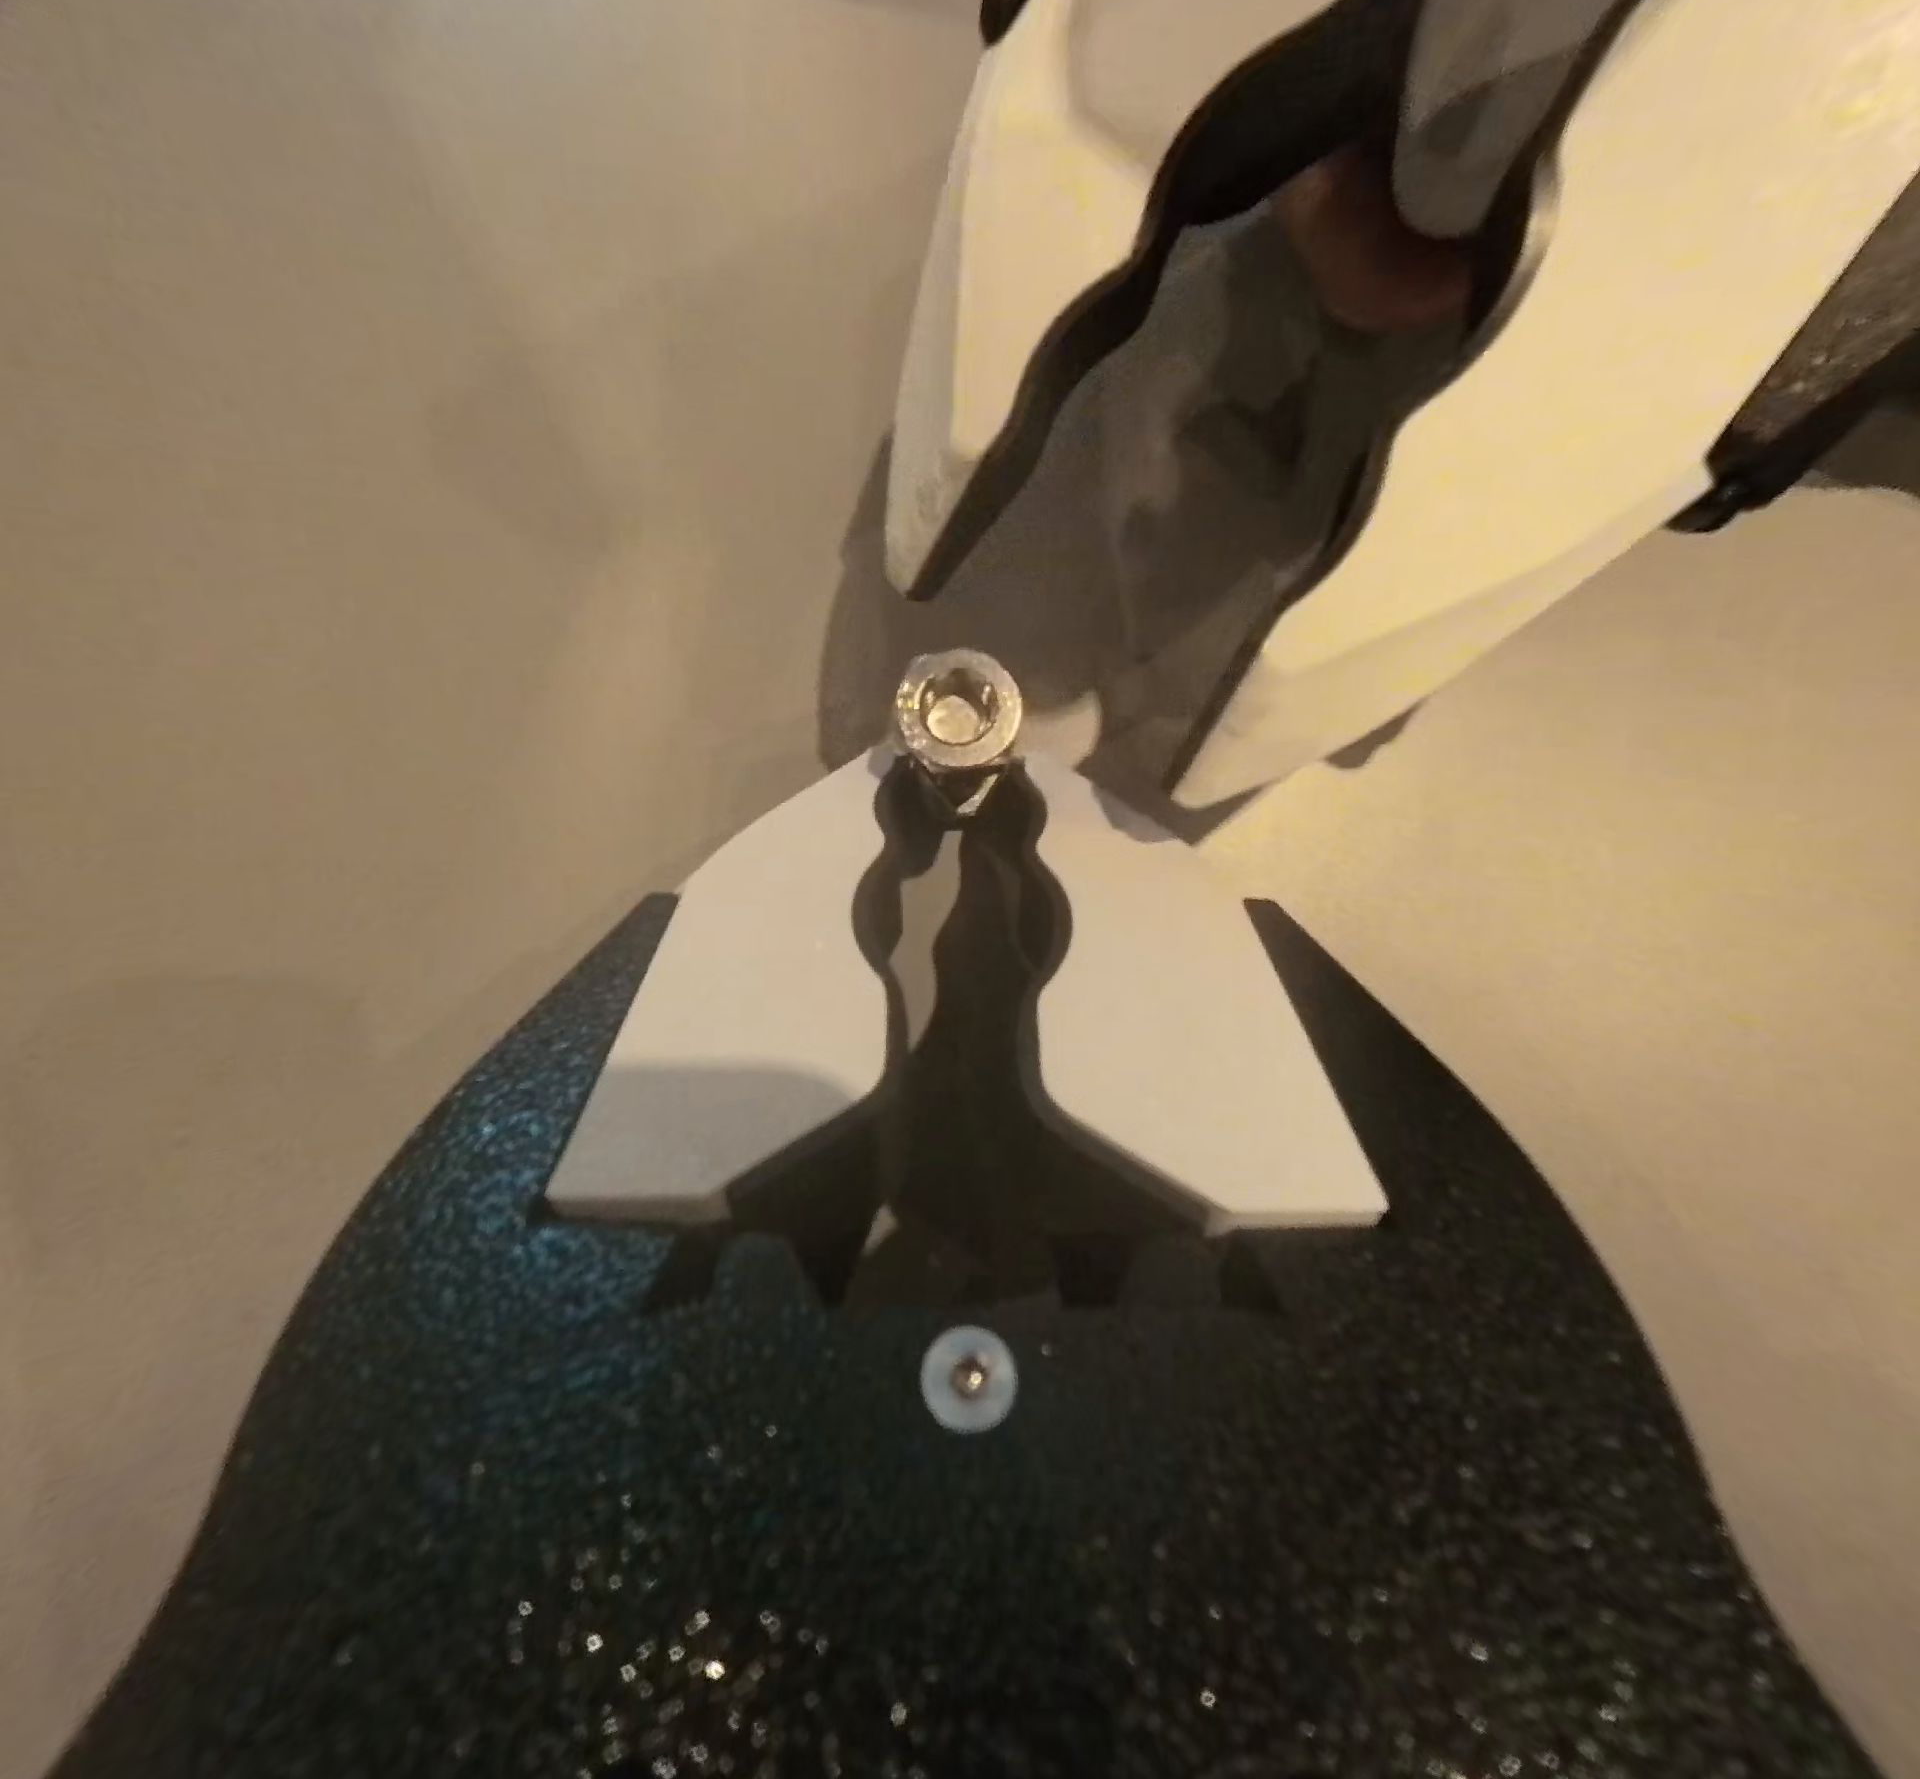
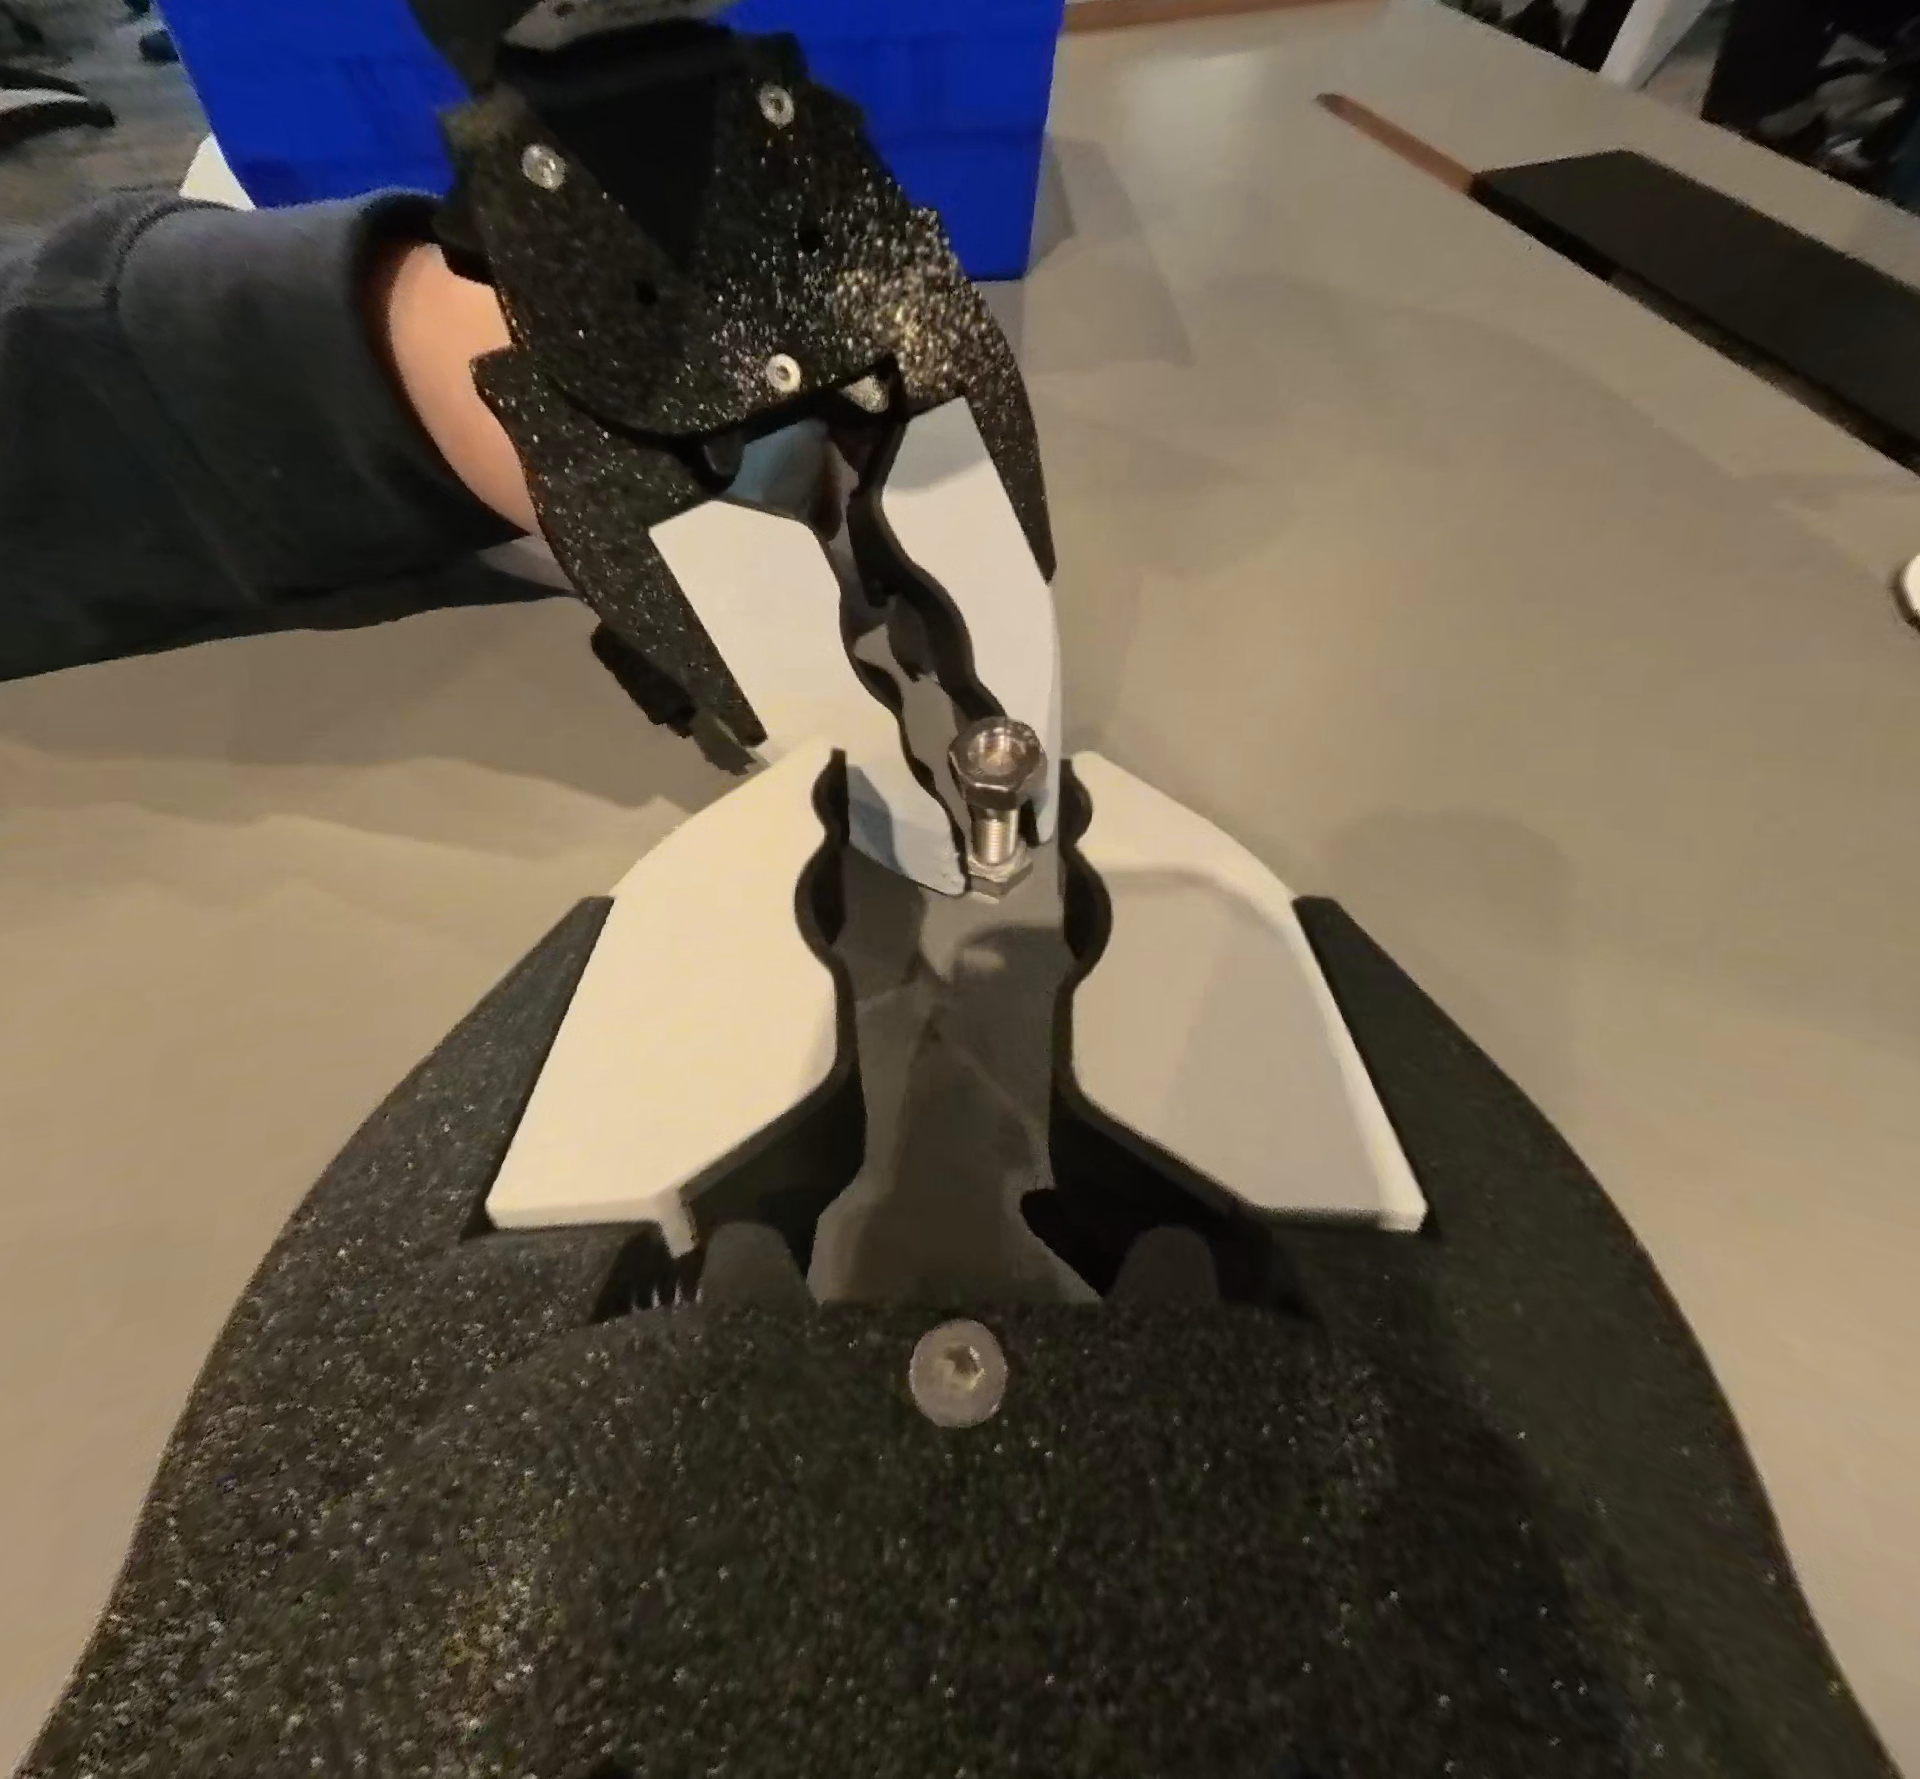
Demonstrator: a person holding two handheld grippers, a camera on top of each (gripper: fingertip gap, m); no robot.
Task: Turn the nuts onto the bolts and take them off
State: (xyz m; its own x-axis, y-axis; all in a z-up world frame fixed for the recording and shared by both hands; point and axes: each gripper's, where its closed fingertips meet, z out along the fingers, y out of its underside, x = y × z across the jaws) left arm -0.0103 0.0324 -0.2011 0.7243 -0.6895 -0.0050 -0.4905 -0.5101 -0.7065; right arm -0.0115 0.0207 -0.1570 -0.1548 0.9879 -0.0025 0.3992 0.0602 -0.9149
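Observation:
A steel bolt (image 2: 994,836) stands upright on the grey table (image 2: 1455,586), head down, with a hex nut (image 2: 995,759) at the top of its thread. My left gripper (image 2: 992,846) reaches down from the far side and is shut on the bolt's shaft below the nut. In the left wrist view I look down on the nut (image 1: 961,716) just past my shut left gripper (image 1: 956,771). My right gripper (image 2: 951,773) is open, its white fingertips either side of the nut without touching it. It also shows open at the upper right of the left wrist view (image 1: 1065,685).
A blue plastic bin (image 2: 623,67) stands at the back of the table. A flat black pad (image 2: 1714,254) lies at the right. A person's hand and dark sleeve (image 2: 208,399) hold the left gripper at the left. The tips of one gripper are about 5 centimetres away from the tips of the other.

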